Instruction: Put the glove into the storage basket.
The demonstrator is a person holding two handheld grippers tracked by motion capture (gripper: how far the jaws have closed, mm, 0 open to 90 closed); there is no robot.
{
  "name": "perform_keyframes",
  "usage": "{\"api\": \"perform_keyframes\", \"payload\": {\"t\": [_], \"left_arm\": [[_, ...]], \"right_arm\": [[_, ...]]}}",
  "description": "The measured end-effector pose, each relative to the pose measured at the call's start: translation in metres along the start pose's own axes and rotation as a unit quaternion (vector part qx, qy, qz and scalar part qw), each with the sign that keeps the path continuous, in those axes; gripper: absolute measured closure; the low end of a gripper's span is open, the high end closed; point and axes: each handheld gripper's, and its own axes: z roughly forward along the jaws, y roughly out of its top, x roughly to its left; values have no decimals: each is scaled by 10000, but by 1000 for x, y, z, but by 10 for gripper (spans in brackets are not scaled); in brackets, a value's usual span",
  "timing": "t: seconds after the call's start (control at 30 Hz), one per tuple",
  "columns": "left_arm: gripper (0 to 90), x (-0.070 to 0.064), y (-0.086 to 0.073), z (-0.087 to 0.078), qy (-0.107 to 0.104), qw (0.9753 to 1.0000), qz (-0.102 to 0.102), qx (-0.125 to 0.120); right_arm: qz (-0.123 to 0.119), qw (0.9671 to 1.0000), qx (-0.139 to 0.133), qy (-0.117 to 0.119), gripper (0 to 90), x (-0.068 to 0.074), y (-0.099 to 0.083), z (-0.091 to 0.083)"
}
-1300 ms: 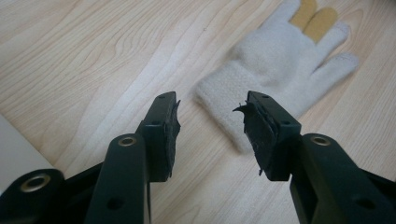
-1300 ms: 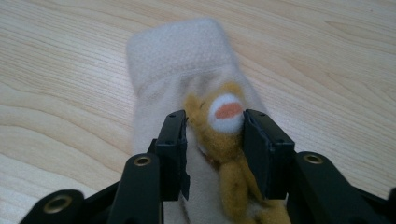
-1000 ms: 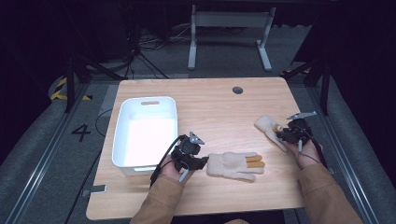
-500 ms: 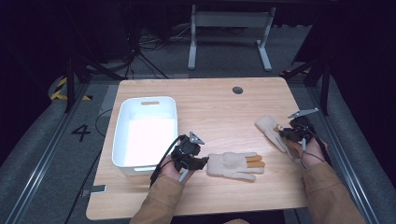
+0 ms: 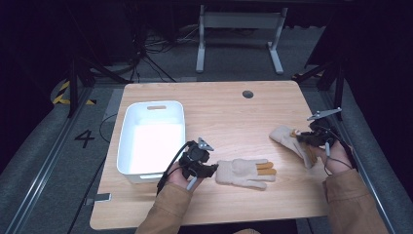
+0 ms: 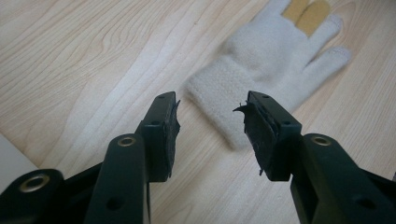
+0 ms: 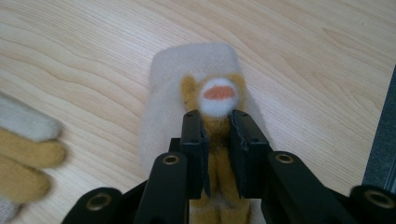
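At the frame's right edge, the right gripper [image 7: 216, 140] is clamping a mustard finger of one cream knitted glove [image 5: 291, 142], while the left gripper [image 6: 212, 135], jaws apart, is nearing its twin's cuff [image 6: 219, 105] at lower centre, ideally straddling it squarely.

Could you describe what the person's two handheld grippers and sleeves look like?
Both sleeves are tan. The left gripper is black with a black cable looping behind it and a small grey three-cornered plate on top. The right gripper is also black with a grey plate above. Up close, the jaws are matte black with brass-coloured rivets; the left gripper's pads look frayed.
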Motion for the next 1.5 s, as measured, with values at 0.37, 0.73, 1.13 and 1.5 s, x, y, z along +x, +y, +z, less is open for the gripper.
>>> {"api": "perform_keyframes", "payload": {"t": [0.37, 0.73, 1.13, 1.5], "left_arm": [[541, -1, 2, 2, -162, 9998, 45, 103], [536, -1, 3, 3, -283, 9994, 80, 164], [546, -2, 4, 3, -319, 9993, 92, 173], [552, -3, 4, 2, -472, 9986, 141, 194]], "right_arm": [[-135, 9997, -119, 146, 774, 4, 2, -22], [-316, 9988, -251, 264, 785, 12, 5, -45], [-588, 9951, -421, 677, 797, 27, 10, -63], [-1015, 9879, -568, 1029, 893, 47, 16, -74]]}}
